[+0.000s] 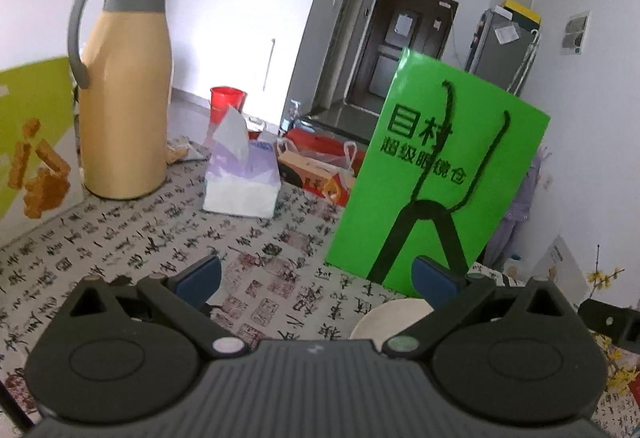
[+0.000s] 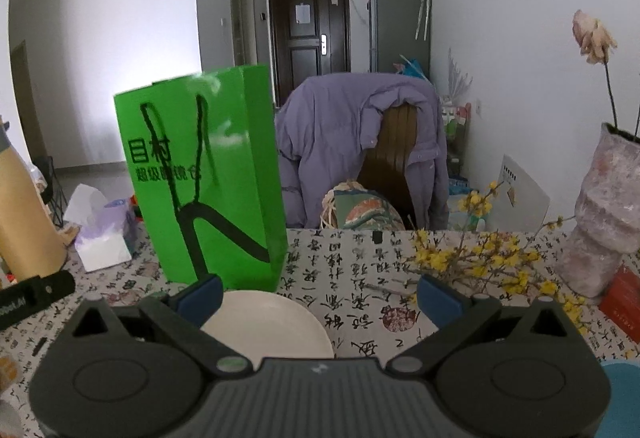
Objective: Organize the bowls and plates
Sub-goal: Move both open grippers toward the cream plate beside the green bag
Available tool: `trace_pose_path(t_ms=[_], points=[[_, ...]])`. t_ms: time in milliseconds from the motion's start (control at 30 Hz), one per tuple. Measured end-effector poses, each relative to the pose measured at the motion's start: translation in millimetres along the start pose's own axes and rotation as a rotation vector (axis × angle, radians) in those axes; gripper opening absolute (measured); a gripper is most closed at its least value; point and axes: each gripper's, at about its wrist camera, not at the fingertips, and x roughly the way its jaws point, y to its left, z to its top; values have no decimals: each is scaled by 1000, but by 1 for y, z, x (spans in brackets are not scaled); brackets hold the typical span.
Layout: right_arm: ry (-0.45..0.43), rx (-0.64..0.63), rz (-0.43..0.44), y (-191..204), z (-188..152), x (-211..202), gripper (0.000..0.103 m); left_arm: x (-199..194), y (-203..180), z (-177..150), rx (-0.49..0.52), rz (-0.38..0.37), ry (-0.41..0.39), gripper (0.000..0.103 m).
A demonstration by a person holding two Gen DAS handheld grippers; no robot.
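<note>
The left tool (image 1: pixel 316 280) hung low over the surface (image 1: pixel 160 230), its two blue-padded fingers spread wide with nothing between them. The right tool (image 2: pixel 319 292) was likewise released, fingers apart and empty.

A white plate (image 2: pixel 276 322) lay flat on the surface, which was covered by a cloth printed with black calligraphy and red seals. In the right wrist view the plate sat just in front of the tool's body, nearer its left finger, whose pad overlapped the plate's rim in the picture; whether they touched could not be told. In the left wrist view the same plate (image 1: pixel 390 318) showed only as a pale arc under the right finger, mostly hidden by the tool.

Just behind the plate stood a bright green paper bag (image 2: pixel 208 190) with black cord handles and black printing, upright on the surface. To its left lay a soft pack of tissues (image 1: pixel 242 178) with one tissue sticking up, and further left a tall beige jug (image 1: pixel 124 90) with a grey handle and collar. A red cup (image 1: pixel 227 102) stood behind the tissues.

On the right side of the surface lay a branch of yellow flowers (image 2: pixel 492 258), beside a pale mottled vase (image 2: pixel 604 222) holding a dried rose. Beyond the far edge, a purple jacket (image 2: pixel 340 142) was draped over a wooden chair.
</note>
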Motion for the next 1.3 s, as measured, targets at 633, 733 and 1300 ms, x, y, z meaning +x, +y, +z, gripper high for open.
trace_pose_path(t_ms=[633,733,1300], points=[[81,-55,-28,26,-8,40,103,40,14,-11,-9,-34,111,103],[91,-49,-29,26,-9,46,103,40,13,-12,2,-23,106,103],[129,-81,-33,29,-14,67,102,75,28,-24,-55,-57,226,103]])
